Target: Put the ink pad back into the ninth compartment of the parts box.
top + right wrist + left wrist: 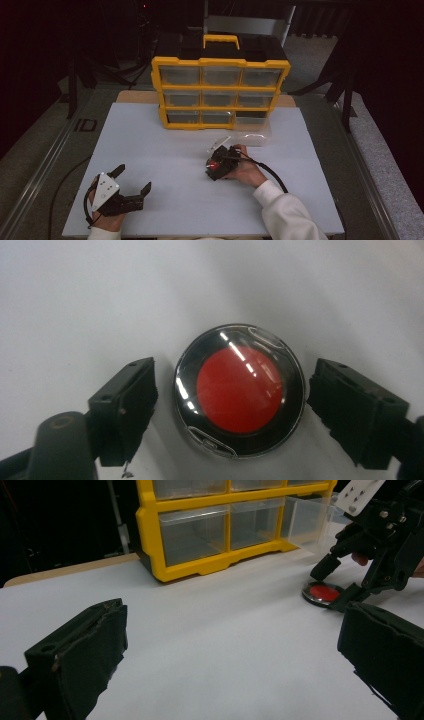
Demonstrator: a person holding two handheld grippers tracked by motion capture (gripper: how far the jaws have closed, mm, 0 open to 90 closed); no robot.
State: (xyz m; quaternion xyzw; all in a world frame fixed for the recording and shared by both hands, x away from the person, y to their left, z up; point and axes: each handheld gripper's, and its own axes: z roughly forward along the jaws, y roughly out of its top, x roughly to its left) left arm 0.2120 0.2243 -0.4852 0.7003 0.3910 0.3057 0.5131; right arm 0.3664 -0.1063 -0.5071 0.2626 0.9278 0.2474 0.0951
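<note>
A round red disc [240, 390] with a shiny dark rim and a clear cover lies flat on the white board [165, 155]. My right gripper [232, 392] points down over it, one jaw on each side, with a small gap between each pad and the rim, so it is open. The same disc [322, 592] lies beneath the right gripper [337, 586] in the left gripper view. In the high view the disc [215, 166] is right of the board's centre. My left gripper [134, 179] rests open at the front left, with nothing between its jaws.
A yellow organiser [220, 92] with clear drawers stands at the back of the board. Its bottom right drawer [252, 131] is pulled out toward the right hand. The board's front edge lies close to both hands.
</note>
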